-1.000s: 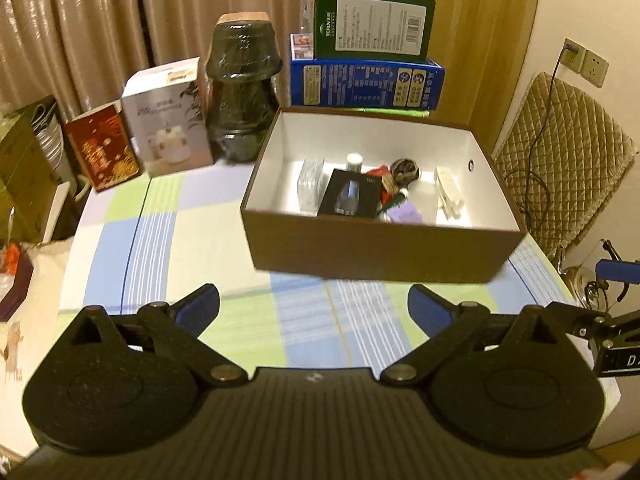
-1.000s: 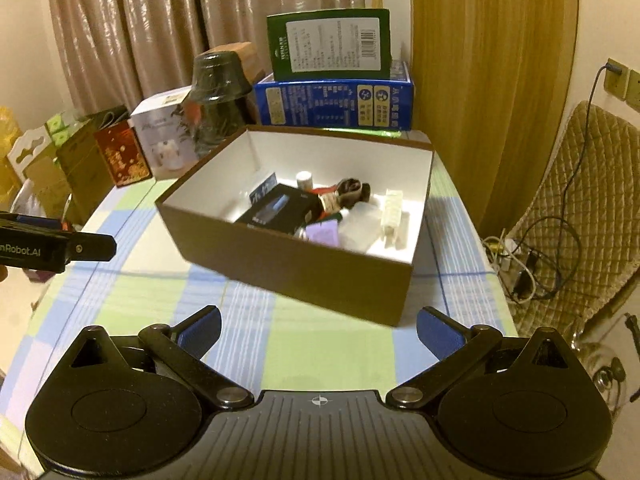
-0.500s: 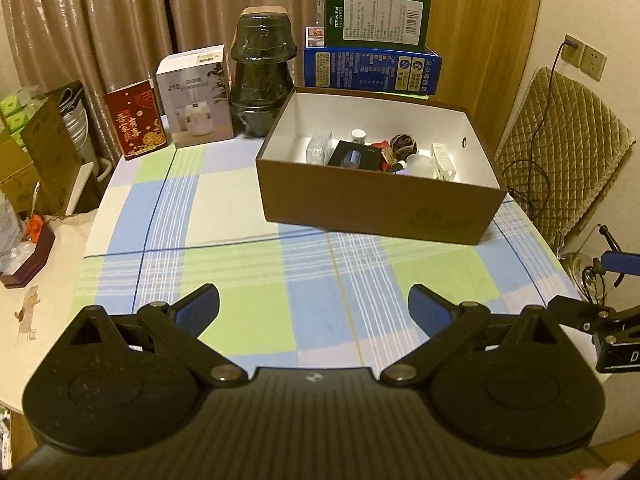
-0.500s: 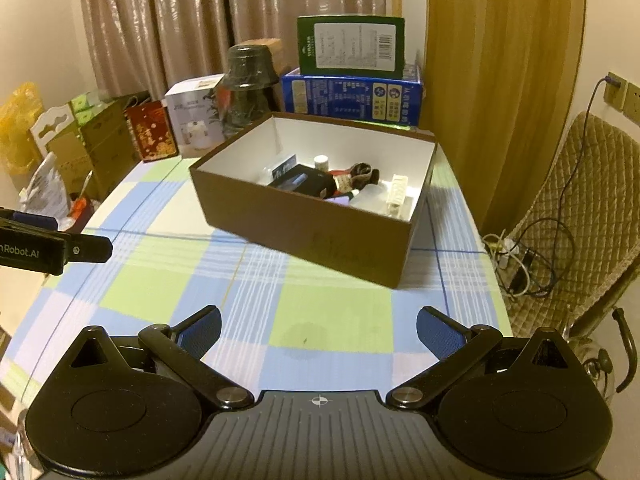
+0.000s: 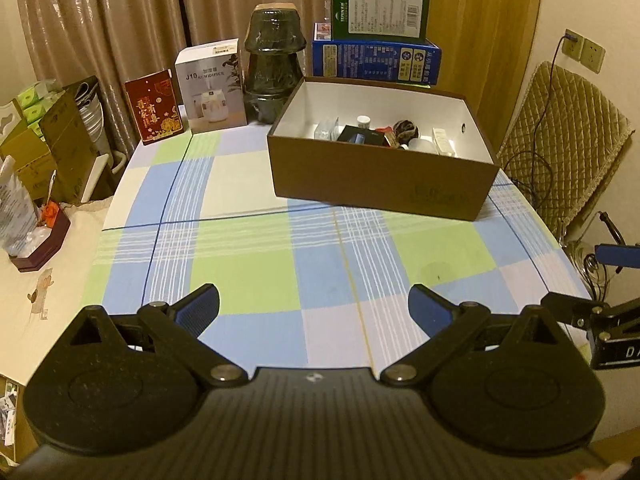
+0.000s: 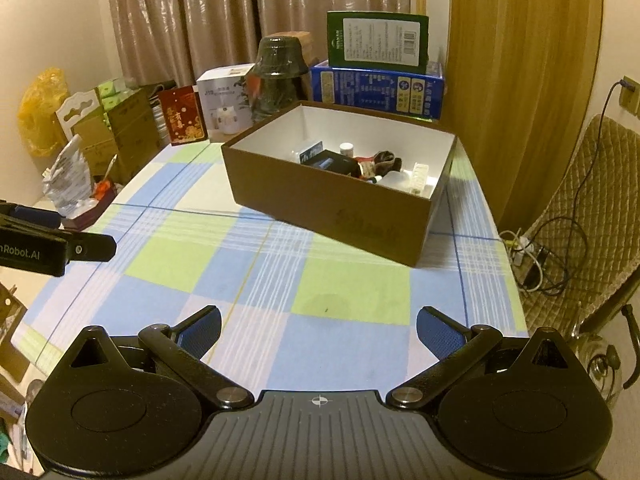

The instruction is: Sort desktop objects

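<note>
A brown cardboard box with a white inside stands at the far right of the checked tablecloth; it also shows in the right wrist view. Inside lie several small items: a black case, a small white bottle, a dark tangled item and a white plastic piece. My left gripper is open and empty, held over the near table edge. My right gripper is open and empty, also at the near edge, to the right of the left one.
Behind the box stand a dark stacked jar, a white humidifier carton, a red packet and blue and green cartons. Boxes and bags crowd the left side. A padded chair stands to the right.
Both grippers have pulled back from the box toward the near table edge, so the box looks smaller and farther. Both stay open and empty.
</note>
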{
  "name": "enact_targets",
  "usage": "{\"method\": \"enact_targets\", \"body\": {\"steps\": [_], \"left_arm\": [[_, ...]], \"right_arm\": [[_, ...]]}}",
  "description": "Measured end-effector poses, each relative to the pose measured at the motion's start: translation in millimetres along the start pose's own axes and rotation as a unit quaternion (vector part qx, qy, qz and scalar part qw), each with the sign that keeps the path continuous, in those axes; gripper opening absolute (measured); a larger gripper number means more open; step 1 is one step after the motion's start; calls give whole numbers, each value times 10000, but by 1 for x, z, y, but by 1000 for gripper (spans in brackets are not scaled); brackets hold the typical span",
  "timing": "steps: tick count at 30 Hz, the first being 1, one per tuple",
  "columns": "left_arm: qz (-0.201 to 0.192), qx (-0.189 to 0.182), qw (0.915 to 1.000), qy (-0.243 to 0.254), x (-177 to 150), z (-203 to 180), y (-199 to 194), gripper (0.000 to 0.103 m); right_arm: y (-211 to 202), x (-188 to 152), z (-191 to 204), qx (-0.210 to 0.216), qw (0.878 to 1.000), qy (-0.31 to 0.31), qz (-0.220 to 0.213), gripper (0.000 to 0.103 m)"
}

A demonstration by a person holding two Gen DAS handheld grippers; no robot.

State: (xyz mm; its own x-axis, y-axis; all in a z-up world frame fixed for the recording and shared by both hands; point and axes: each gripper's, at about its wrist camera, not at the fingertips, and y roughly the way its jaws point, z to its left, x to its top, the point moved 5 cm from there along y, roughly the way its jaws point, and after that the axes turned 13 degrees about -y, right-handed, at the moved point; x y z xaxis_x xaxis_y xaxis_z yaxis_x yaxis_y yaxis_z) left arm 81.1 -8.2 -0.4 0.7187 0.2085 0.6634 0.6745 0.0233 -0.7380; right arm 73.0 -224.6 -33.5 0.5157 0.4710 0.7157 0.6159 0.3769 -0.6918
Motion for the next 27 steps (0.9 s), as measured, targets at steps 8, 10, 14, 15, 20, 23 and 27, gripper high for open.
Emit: {"method": "enact_targets", "body": {"steps": [8, 10, 14, 15, 20, 23, 27], "left_arm": [[44, -28, 10000, 46, -9, 2, -3, 99], [64, -28, 9999, 72, -10, 3, -3, 99], [105, -33, 9999, 95, -14, 6, -2, 99], [120, -32, 9999, 97, -15, 7, -1, 99], [199, -39, 9997, 137, -20, 11, 1, 99], [243, -52, 9996, 143, -21, 12, 3, 99], [271, -81, 9994, 190, -23, 12, 5, 99]], "right_arm": [[-1, -6, 5, -3, 9999, 163, 52, 101], [-1, -6, 6, -12, 9998, 194, 63, 101], [-1, -9, 11, -40, 9997, 206, 118, 101], [-1, -9, 12, -50, 9997, 211, 135, 101], [1, -15, 18, -52, 9994, 260, 226, 101], [2, -17, 20, -69, 9992, 283, 281, 101], [3, -19, 21, -108, 9988, 349, 328, 101]]}}
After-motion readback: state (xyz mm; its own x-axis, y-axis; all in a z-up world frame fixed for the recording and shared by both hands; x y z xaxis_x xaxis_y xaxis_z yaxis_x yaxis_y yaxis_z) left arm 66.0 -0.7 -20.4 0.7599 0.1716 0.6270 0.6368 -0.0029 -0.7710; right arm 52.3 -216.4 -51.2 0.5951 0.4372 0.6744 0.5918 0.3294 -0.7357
